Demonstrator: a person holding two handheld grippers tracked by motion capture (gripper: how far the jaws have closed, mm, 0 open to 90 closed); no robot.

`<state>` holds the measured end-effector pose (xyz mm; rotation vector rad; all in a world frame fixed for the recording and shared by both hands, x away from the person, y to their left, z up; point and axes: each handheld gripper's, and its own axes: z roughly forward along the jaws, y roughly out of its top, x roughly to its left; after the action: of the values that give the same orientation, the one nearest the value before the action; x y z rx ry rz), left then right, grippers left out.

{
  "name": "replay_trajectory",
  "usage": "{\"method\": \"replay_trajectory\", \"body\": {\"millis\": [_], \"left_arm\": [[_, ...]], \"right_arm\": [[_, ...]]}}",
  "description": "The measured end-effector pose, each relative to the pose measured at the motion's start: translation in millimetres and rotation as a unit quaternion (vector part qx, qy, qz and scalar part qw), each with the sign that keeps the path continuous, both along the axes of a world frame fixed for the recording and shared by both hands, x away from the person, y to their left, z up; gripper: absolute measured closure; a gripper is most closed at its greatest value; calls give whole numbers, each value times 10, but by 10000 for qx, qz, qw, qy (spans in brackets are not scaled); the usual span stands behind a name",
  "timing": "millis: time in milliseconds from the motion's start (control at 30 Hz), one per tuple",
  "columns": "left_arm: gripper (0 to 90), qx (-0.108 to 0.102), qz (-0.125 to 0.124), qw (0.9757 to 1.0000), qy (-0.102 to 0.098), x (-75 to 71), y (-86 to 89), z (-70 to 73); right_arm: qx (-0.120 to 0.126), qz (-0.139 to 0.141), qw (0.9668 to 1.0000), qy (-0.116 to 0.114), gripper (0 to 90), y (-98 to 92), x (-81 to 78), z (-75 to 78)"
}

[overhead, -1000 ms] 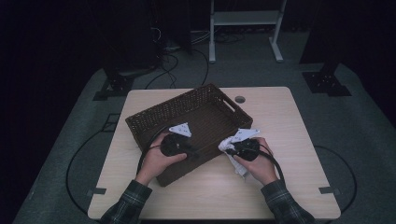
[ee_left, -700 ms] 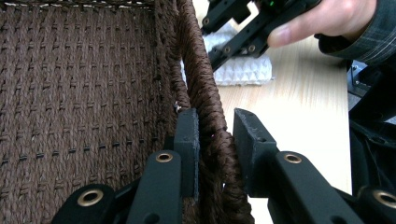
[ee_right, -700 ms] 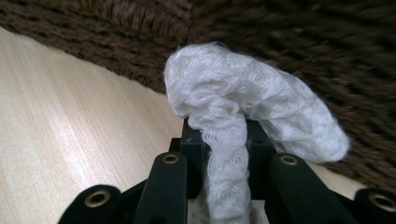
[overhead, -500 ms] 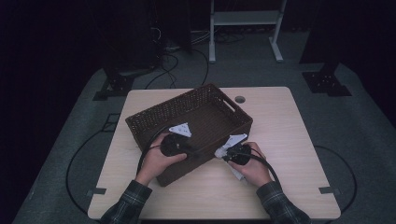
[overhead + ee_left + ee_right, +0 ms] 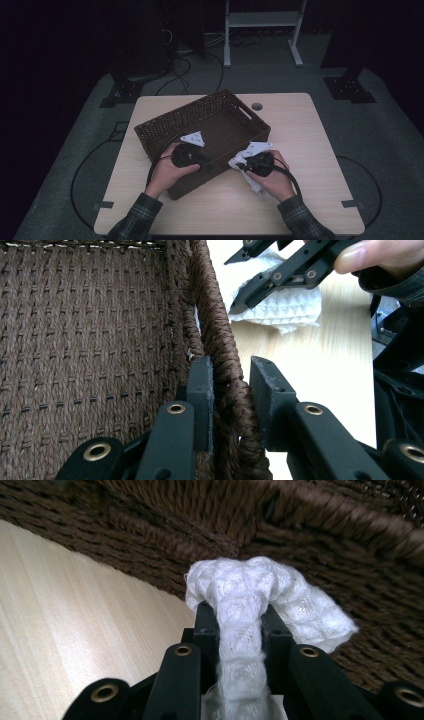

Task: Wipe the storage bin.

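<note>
The left gripper (image 5: 231, 405) straddles the basket (image 5: 165, 131) wall, jaws narrow but not clamped, probably to steady it. The right gripper (image 5: 240, 617) pinches a white cloth (image 5: 250, 592) just outside the rim, seemingly for dropping in.

The basket (image 5: 202, 132) sits on the table (image 5: 310, 135), slightly toward nine o'clock of its middle. The cloth (image 5: 252, 172) lies on the table just beside the basket's four o'clock wall.
</note>
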<state>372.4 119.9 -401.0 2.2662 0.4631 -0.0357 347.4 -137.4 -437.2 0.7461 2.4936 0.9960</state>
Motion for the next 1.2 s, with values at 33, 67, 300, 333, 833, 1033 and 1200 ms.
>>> {"method": "replay_trajectory", "body": {"millis": [33, 67, 300, 333, 833, 1033, 1200], "left_arm": [[713, 1, -1, 10000, 0, 0, -1, 0], [713, -4, 6, 10000, 5, 0, -2, -1], [713, 0, 15, 10000, 15, -2, -5, -1], [713, 1, 17, 10000, 16, -2, -5, -2], [713, 17, 23, 10000, 12, -4, -9, -2], [713, 14, 10, 10000, -2, -2, -12, -4], [712, 10, 21, 10000, 6, -6, -12, -4]], "right_arm": [[30, -6, 10000, -1, 745, 1, -10, 19], [80, 36, 10000, 1, 746, -10, -12, 34], [384, 95, 9991, -160, 746, -47, -83, 200], [400, 118, 9989, -192, 746, -52, -91, 223], [451, 201, 9987, -112, 748, 23, -87, 180], [204, 211, 9995, 68, 749, 92, -33, -3], [68, 203, 9994, 266, 749, 147, 0, -130]]}}
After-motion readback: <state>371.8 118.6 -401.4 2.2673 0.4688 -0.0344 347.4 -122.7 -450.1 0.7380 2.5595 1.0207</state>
